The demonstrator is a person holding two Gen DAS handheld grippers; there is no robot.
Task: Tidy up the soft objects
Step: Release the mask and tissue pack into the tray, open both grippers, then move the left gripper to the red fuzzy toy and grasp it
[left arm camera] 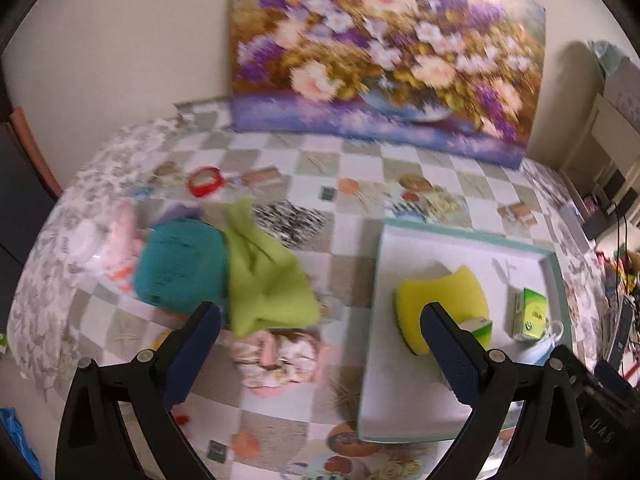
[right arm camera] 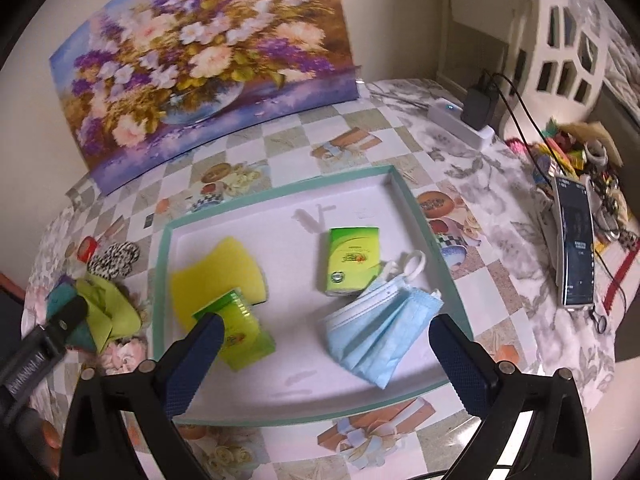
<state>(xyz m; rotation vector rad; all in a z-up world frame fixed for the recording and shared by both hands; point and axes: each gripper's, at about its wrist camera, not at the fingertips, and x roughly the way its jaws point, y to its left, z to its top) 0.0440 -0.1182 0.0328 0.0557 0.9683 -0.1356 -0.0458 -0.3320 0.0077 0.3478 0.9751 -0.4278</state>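
Observation:
A shallow white tray with a teal rim [right arm camera: 280, 194] [left arm camera: 472, 236] holds a yellow sponge [right arm camera: 222, 270] [left arm camera: 444, 292], two green tissue packs [right arm camera: 354, 258] [right arm camera: 244, 330] and a blue face mask [right arm camera: 380, 334]. Left of the tray lie a lime green cloth [left arm camera: 266, 280] [right arm camera: 106, 304], a teal cloth [left arm camera: 180, 266], a pink floral fabric [left arm camera: 280, 354] and a black-and-white striped piece [left arm camera: 290, 218] [right arm camera: 114, 260]. My left gripper [left arm camera: 320, 320] is open and empty above the table between the cloths and the tray. My right gripper [right arm camera: 326, 336] is open and empty over the tray's near side.
A flower painting [left arm camera: 384, 44] leans against the wall at the table's back. A red tape roll [left arm camera: 205, 181] and pink-white items [left arm camera: 116, 240] lie far left. On the right are a power strip with charger [right arm camera: 468, 116], a phone [right arm camera: 576, 240] and colourful clutter [right arm camera: 576, 152].

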